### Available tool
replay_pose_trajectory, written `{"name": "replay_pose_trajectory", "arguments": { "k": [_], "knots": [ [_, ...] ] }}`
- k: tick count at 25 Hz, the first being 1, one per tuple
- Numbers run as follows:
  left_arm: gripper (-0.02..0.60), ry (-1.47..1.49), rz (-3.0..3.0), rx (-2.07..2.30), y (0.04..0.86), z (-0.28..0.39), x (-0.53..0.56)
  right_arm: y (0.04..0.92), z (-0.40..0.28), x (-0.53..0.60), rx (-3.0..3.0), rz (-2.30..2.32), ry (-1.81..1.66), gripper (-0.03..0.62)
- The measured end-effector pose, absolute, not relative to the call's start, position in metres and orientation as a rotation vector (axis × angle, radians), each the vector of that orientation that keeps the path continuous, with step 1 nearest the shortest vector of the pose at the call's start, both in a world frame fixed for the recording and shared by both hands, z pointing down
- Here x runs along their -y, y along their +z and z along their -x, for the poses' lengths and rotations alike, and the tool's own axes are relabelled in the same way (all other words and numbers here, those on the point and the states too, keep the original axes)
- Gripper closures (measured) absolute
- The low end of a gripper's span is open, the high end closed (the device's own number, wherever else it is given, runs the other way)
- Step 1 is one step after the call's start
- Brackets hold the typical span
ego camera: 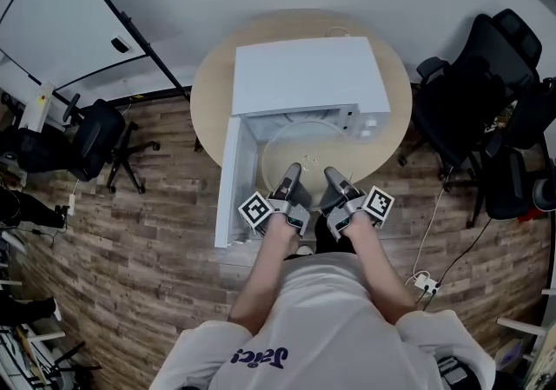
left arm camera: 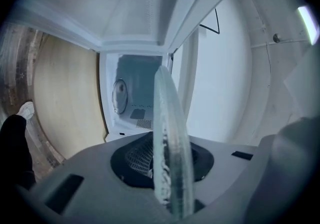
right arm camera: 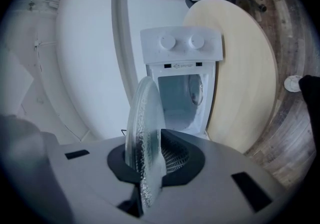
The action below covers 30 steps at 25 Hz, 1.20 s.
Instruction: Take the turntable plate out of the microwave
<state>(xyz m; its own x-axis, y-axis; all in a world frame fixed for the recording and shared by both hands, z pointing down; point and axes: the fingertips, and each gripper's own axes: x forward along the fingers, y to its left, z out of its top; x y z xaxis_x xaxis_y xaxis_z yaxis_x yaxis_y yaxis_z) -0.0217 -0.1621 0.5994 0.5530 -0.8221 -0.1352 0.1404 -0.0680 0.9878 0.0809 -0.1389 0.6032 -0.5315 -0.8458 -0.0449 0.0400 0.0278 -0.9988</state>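
At the near edge of the round table (ego camera: 211,89), just outside the open mouth of the white microwave (ego camera: 306,76), the glass plate (ego camera: 306,147) hangs between two grippers. The left gripper (ego camera: 291,171) has its jaws closed on the plate's near rim, and the glass stands edge-on between the pads (left arm camera: 145,160). The right gripper (ego camera: 334,175) grips the same rim just beside it, jaws nearly together, pinching the thin glass (right arm camera: 144,128). The microwave door (ego camera: 228,184) stands open along the left. From the head view the clear plate shows only as a faint curved outline – its near rim is hidden under the jaws.
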Motion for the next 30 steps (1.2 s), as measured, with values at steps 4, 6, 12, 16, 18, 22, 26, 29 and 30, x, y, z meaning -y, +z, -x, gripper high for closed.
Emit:
{"name": "replay_pose_trajectory", "arguments": {
  "k": [4,6,12,16,18,22,26,29,30],
  "knots": [
    [0.5,-0.875,-1.457,0.633,0.574,0.022,0.159,0.578,-0.08,0.136,-1.617,0.83,-1.575,0.559],
    [0.5,-0.865,-1.475,0.639,0.559,0.022,0.158,0.565,-0.08,0.135,-1.623,0.823,-1.562,0.56],
    [0.501,-0.875,-1.498,0.625,0.513,0.022,0.153,0.519,-0.079,0.13,-1.665,0.831,-1.517,0.56],
    [0.501,-0.896,-1.476,0.604,0.491,0.021,0.151,0.493,-0.08,0.13,-1.696,0.848,-1.506,0.559],
    [0.5,-0.904,-1.472,0.596,0.482,0.021,0.151,0.482,-0.08,0.129,-1.699,0.842,-1.503,0.559],
    [0.5,-0.911,-1.482,0.585,0.473,0.021,0.15,0.472,-0.08,0.128,-1.72,0.859,-1.477,0.559],
    [0.5,-0.886,-1.5,0.602,0.475,0.019,0.148,0.481,-0.081,0.125,-1.709,0.864,-1.487,0.559],
    [0.5,-0.876,-1.497,0.612,0.478,0.018,0.146,0.485,-0.083,0.123,-1.704,0.873,-1.499,0.559],
    [0.5,-0.876,-1.492,0.612,0.479,0.018,0.146,0.486,-0.083,0.123,-1.704,0.876,-1.501,0.559]
  ]
}}
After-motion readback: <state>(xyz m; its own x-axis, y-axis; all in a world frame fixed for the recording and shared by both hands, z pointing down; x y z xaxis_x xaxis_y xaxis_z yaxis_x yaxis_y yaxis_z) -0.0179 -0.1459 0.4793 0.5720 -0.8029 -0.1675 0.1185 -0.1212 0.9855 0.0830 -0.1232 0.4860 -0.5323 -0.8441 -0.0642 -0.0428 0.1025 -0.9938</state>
